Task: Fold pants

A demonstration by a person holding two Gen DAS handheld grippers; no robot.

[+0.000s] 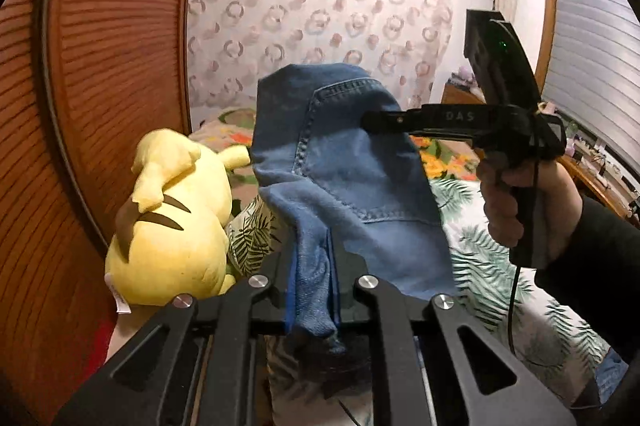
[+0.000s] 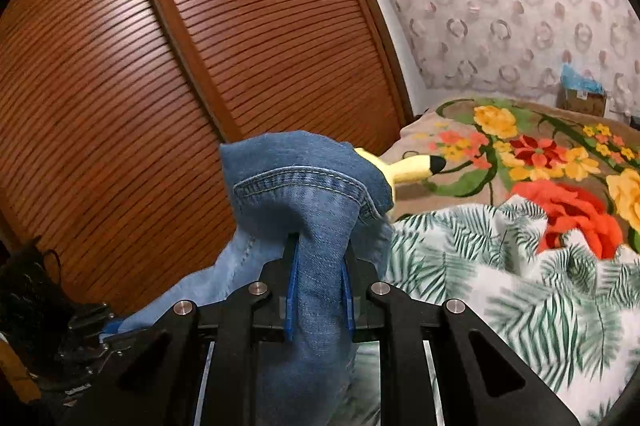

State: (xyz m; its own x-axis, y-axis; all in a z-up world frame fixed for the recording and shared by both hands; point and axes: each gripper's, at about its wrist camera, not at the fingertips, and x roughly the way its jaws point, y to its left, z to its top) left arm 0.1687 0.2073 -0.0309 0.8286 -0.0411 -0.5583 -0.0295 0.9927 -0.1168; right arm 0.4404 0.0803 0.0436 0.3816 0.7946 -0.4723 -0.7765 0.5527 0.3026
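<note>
The bed (image 2: 520, 266), spread with a palm-print cover and a flowered blanket, is lying below and ahead of both claws, and the pants (image 1: 352, 178) are hanging in the air above it rather than resting on it. A louvred wooden wardrobe door (image 2: 200, 66) is filling the left side of both views, with a yellow plush toy (image 1: 172, 226) sitting on the bed against it.

The denim is being held at two places: the left claw (image 1: 314, 290) is clenching a bunched fold between its blue pads, and the right claw (image 2: 318, 290) is likewise pinching a gathered strip just under a stitched pocket edge. In the left view the right claw is reaching in from the right, its fingertips touching the cloth beside the back pocket, so the two grips are sitting close together near the seat end.

The next move probably depends on the legs, whose long axis seems to be hanging downward behind the claws. They are falling out of both views, so their length and any twist cannot be judged.
</note>
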